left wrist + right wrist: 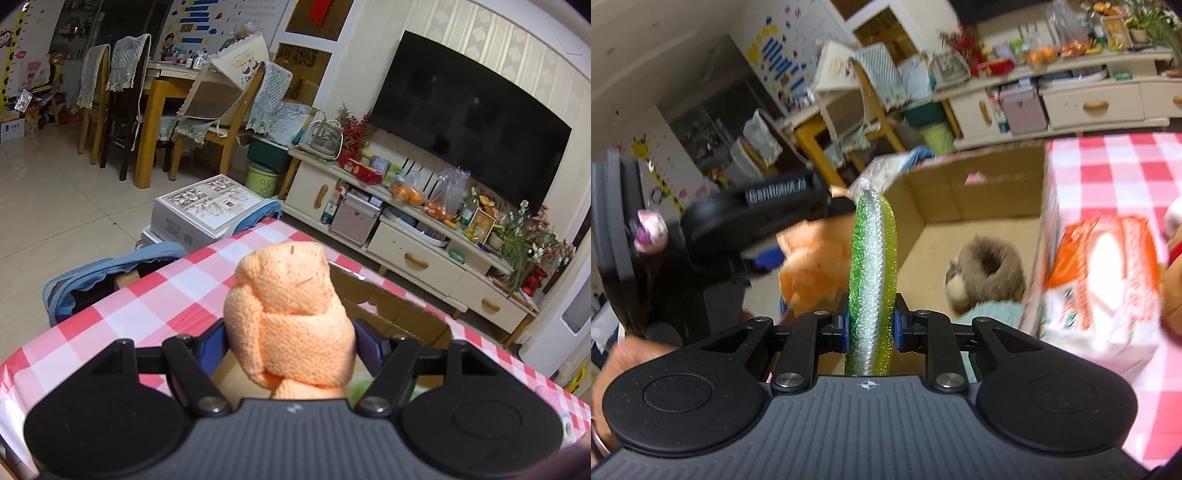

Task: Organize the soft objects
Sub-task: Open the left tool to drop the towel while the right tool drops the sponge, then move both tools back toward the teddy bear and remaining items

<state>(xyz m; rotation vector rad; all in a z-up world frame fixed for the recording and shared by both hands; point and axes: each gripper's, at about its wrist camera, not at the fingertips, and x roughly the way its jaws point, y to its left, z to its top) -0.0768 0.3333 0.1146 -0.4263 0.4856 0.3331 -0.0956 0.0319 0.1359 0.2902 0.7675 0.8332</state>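
Note:
My left gripper (291,339) is shut on an orange knitted cloth (291,314), knotted into a bundle, held above the cardboard box (399,314). In the right wrist view the left gripper (798,236) and its orange cloth (809,269) hang over the box's left side. My right gripper (871,328) is shut on a green, white and yellow scouring sponge (873,266), held upright over the open cardboard box (960,199). A grey-brown furry item (990,273) and a pale blue fuzzy item (993,312) lie inside the box.
The box stands on a table with a red and white checked cloth (147,295). An orange and white tissue pack (1104,284) lies on the cloth (1108,177) right of the box. A blue-trimmed chair (110,273), boxes on the floor (207,210) and a TV cabinet (424,251) lie beyond.

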